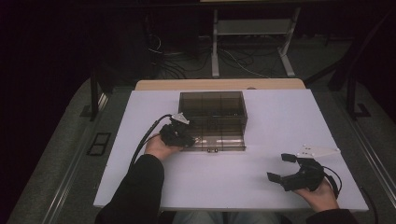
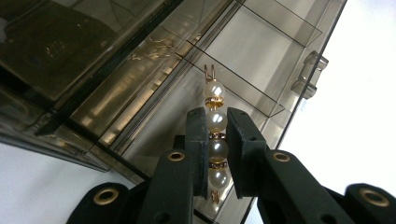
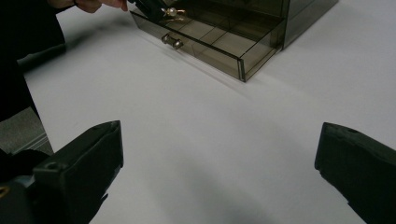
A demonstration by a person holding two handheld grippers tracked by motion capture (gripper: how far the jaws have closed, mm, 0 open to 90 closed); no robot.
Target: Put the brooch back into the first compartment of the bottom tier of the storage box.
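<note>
From the high view, I have the left claw (image 1: 180, 134) at the drawer (image 1: 219, 140) pulled out of the smoky organiser box (image 1: 212, 103) at twelve o'clock on the desk (image 1: 280, 116), while the right claw (image 1: 281, 168) idles at five o'clock. In the left gripper view my jaws pinch a pearl earring (image 2: 215, 122) by its middle beads above a bare divided compartment, so I judge I should lower it inside the dividers before easing off. In the right gripper view my jaws gape wide, holding nothing, and the drawer's other compartments look empty.
</note>
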